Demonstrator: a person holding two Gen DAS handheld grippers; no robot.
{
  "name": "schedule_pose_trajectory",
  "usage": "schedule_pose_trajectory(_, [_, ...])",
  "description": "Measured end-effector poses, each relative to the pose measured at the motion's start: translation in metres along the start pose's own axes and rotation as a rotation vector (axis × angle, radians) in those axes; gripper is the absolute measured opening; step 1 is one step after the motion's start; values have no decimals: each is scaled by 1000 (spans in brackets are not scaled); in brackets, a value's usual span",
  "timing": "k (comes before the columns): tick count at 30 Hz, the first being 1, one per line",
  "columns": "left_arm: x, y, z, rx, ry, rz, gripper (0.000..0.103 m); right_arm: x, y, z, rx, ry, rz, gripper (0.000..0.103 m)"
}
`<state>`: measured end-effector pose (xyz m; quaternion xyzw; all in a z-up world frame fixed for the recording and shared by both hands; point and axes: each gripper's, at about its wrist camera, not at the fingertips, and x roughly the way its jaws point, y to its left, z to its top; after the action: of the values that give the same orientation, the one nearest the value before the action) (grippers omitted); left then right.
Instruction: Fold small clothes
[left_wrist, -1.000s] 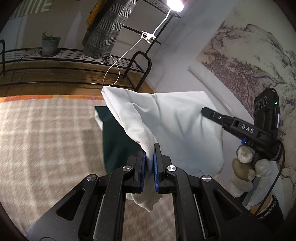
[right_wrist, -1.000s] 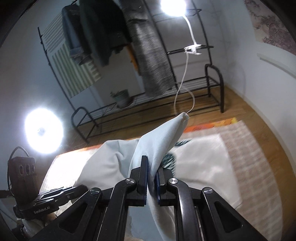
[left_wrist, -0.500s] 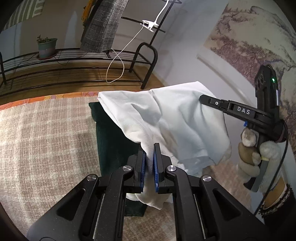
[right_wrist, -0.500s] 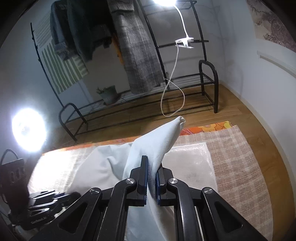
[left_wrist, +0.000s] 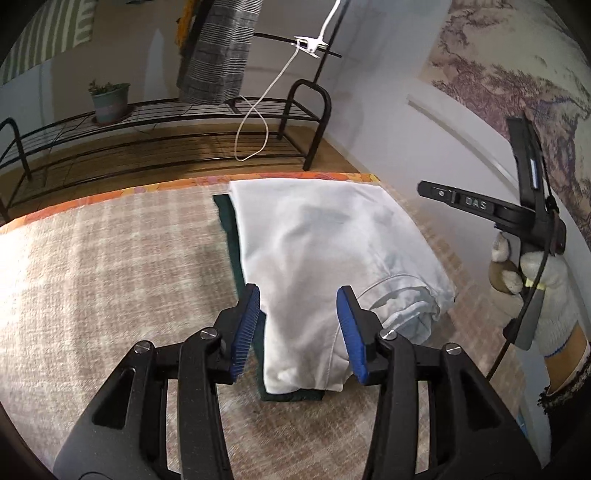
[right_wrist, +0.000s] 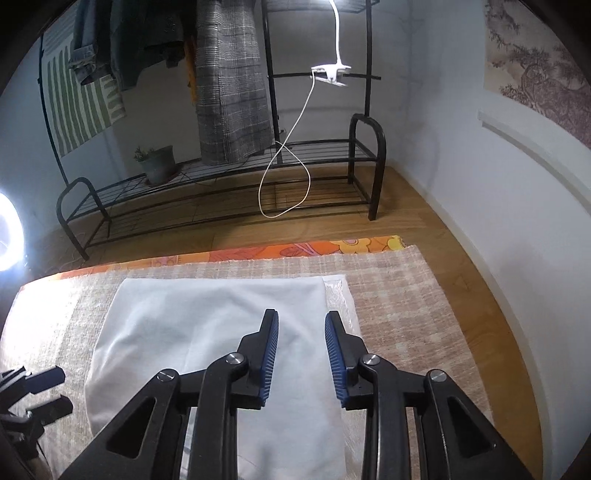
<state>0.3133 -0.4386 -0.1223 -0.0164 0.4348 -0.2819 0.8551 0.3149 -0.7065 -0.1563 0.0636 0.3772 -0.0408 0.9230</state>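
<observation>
A white garment (left_wrist: 325, 240) lies folded over on a dark green cloth (left_wrist: 225, 218) on the checked blanket (left_wrist: 92, 277). My left gripper (left_wrist: 298, 295) hovers over the garment's near edge. Its jaws are opening, and the blue pads (left_wrist: 245, 328) stand apart with the fabric lying loose below them. At the right a gloved hand (left_wrist: 543, 291) holds my right gripper (left_wrist: 432, 190), seen from the side. In the right wrist view the garment (right_wrist: 207, 325) lies flat. My right gripper (right_wrist: 301, 315) is over it with its jaws opening and gripping nothing. My left gripper (right_wrist: 61, 391) shows at the lower left.
A black metal rack (right_wrist: 221, 192) with a plant pot (right_wrist: 159, 164) stands beyond the blanket's orange border (right_wrist: 295, 251). A plaid garment (right_wrist: 229, 92) and a white lamp cable (right_wrist: 288, 177) hang there. A wall (right_wrist: 498, 203) runs along the right, and a bright ring light (right_wrist: 7, 232) is at the left.
Both grippers went from shut on the raised white garment to open. The garment dropped out of them and now lies folded flat. Both hands have come lower.
</observation>
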Motion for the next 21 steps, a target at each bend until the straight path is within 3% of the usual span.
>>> schedule_pose_trajectory(10, [-49, -10, -3, 17, -52, 0, 44, -49, 13, 3, 3, -47, 18, 27])
schedule_pose_trajectory(21, [-132, -24, -19, 48, -126, -16, 44, -142, 41, -2, -1, -123, 19, 27])
